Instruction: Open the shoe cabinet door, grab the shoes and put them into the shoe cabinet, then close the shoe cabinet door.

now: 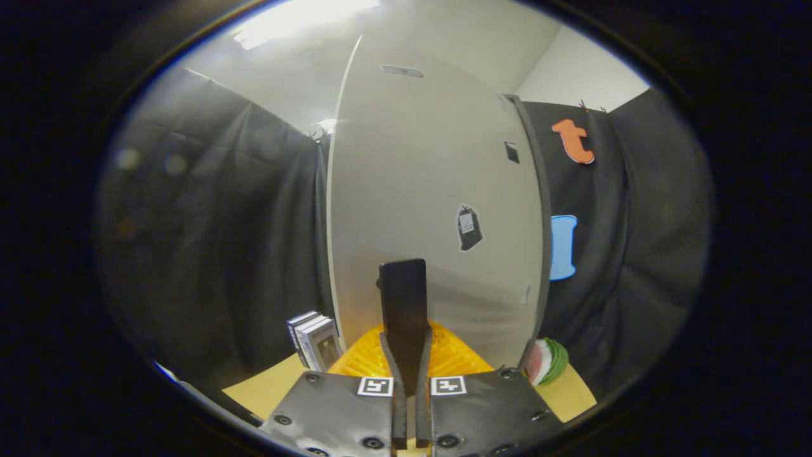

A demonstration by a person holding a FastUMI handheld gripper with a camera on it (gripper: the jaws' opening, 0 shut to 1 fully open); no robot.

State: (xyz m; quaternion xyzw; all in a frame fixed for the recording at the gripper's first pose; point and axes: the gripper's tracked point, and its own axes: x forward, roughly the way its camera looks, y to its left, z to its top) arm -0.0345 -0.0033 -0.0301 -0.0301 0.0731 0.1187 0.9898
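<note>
- Your jaws (406,355) are nearly closed, clamped on the dark upright door handle (404,304).
- Cabinet door (431,190) stands right ahead, pale, with a small black sticker (469,227) on it.
- Yellow basket (451,357) sits on the counter (266,387) behind the handle.
- Boxes (315,339) left of it, watermelon slice (545,362) right.

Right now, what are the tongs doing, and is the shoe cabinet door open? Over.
Tongs shut on a black handle. Shoe cabinet door just ahead; cannot tell if open. Yellow basket below, watermelon toy and small box alongside.
</note>
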